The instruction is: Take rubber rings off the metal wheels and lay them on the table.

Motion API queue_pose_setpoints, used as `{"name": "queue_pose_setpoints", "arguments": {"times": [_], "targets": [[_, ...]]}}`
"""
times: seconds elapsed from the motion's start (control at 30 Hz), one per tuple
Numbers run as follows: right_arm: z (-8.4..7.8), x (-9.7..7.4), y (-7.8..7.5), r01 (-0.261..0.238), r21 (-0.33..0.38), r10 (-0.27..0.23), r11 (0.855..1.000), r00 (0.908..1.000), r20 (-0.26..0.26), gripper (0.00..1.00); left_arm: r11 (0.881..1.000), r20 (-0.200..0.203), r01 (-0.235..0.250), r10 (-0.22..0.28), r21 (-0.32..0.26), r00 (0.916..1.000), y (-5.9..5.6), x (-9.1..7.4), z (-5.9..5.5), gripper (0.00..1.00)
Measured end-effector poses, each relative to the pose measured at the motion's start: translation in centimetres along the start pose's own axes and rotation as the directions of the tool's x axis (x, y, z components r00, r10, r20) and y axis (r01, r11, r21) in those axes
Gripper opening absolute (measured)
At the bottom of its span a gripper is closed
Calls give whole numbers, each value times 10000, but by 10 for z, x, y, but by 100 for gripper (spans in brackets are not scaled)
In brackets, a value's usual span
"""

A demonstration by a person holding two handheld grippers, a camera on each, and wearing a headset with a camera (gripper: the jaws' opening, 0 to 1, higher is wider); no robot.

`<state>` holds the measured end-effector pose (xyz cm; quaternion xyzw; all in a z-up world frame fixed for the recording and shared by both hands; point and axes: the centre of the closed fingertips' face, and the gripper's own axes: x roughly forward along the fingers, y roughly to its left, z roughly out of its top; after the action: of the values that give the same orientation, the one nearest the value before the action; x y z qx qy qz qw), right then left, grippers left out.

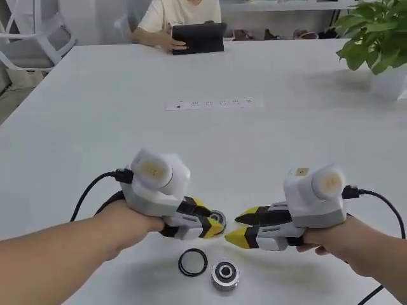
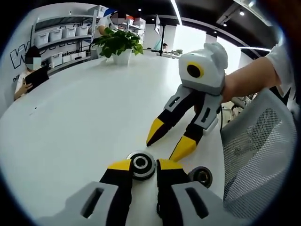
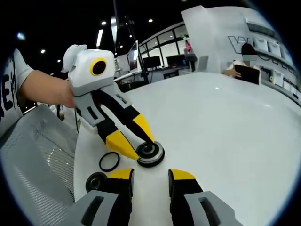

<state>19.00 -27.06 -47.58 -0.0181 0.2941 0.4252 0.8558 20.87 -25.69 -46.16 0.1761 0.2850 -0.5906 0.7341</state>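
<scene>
Near the table's point(image 1: 191, 76) front edge: one ring point(image 1: 193, 262) lies flat, just beside a bare wheel point(image 1: 225, 273) with a shiny metal rim. I judge that pair done.

Left gripper point(image 1: 213, 223): clenched on a second wheel, the held wheel point(image 2: 141, 165), just above the table. The left gripper view shows a dark band round its rim, so its ring looks not yet removed, though the fisheye blur leaves some doubt.

Right gripper point(image 1: 235, 229): jaws spread, nothing between them. The tips point at the held wheel and are near it but apart from it.

Progress: one ring off and laid down, one to go as far as shown. What is left is to pull the band off the held wheel and lay it by the first. No further wheels seen on the table.
</scene>
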Motion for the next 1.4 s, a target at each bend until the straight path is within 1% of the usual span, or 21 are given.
{"name": "queue_pose_setpoints", "arguments": {"times": [0.03, 0.1, 0.17, 0.23, 0.37, 0.57, 0.9, 1.0, 1.1, 1.4], "targets": [[0, 0, 0, 0, 10, 0, 10000, 10000, 2, 27, 9999, -9, -110, 110, -9, 9999, 2, 0, 0, 11], [0, 0, 0, 12, 13, -12, 10000, 10000, 0, 27, 9994, -49, -306, 307, 171, 9995, 3, 1, 0, 7], [0, 1, 0, 9, 20, -9, 10000, 10000, 2, 27, 9988, -56, -359, 361, 321, 9993, 3, 1, 0, 8], [0, 1, 0, 9, 8, -10, 10000, 10000, 15, 27, 9974, -56, -395, 399, 609, 9992, 2, 0, -1, 8], [2, 4, 0, 14, -60, -13, 10000, 10000, 21, 27, 9953, -29, -457, 461, 855, 9989, 1, -1, -1, 7], [7, 8, 0, 44, -156, -43, 9999, 10000, 62, 26, 9958, 81, -502, 498, 760, 9987, 1, -1, -1, 7], [14, 18, 3, -5, -673, 2, 9977, 10000, -44, 27, 9964, 84, -520, 516, 668, 9986, 1, -1, -1, 7], [14, 21, 3, 27, -921, -44, 9957, 9998, -181, 27, 9962, 73, -520, 517, 693, 9986, 1, -1, -1, 7], [14, 23, 1, 110, -1017, -134, 9948, 9996, -235, 28, 9962, 80, -540, 535, 686, 9985, 1, -1, -1, 7], [11, 22, 3, 118, -1138, -158, 9934, 9993, -342, 23, 9962, 74, -570, 567, 655, 9984, 2, -1, -1, 7]]}}
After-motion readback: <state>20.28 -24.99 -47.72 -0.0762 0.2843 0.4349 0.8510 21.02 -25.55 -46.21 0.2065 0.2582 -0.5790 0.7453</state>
